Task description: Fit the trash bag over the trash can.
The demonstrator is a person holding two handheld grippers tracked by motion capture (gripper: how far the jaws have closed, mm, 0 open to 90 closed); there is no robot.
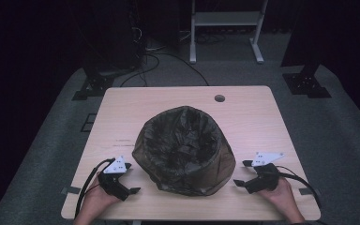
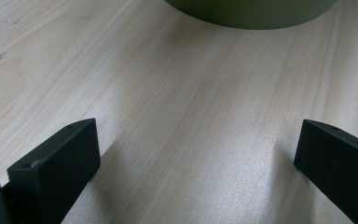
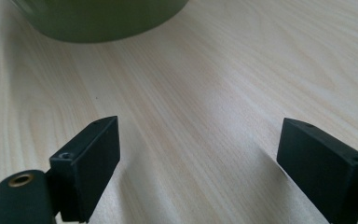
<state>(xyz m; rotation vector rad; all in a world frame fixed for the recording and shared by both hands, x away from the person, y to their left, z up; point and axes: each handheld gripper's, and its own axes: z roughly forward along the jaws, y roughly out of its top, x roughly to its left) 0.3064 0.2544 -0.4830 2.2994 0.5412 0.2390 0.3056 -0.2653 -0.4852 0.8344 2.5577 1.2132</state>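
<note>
My left gripper (image 1: 130,178), right gripper (image 1: 244,173) wide apart, empty, flanking lined bin (image 1: 183,150). Risk: thin, probably slippery liner (image 1: 180,136) tears if pinched.

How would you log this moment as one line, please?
left tongs: open, empty | right tongs: open, empty | lined bin: between them, untouched | table

Olive bin (image 1: 183,152) with dark liner stood mid-surface (image 1: 243,105), toward the near edge. Left gripper (image 1: 130,177) lay just beside its left side, right gripper (image 1: 243,173) just beside its right; both sat with jaws spread, each held by 1 hand, neither touching the bin.
</note>
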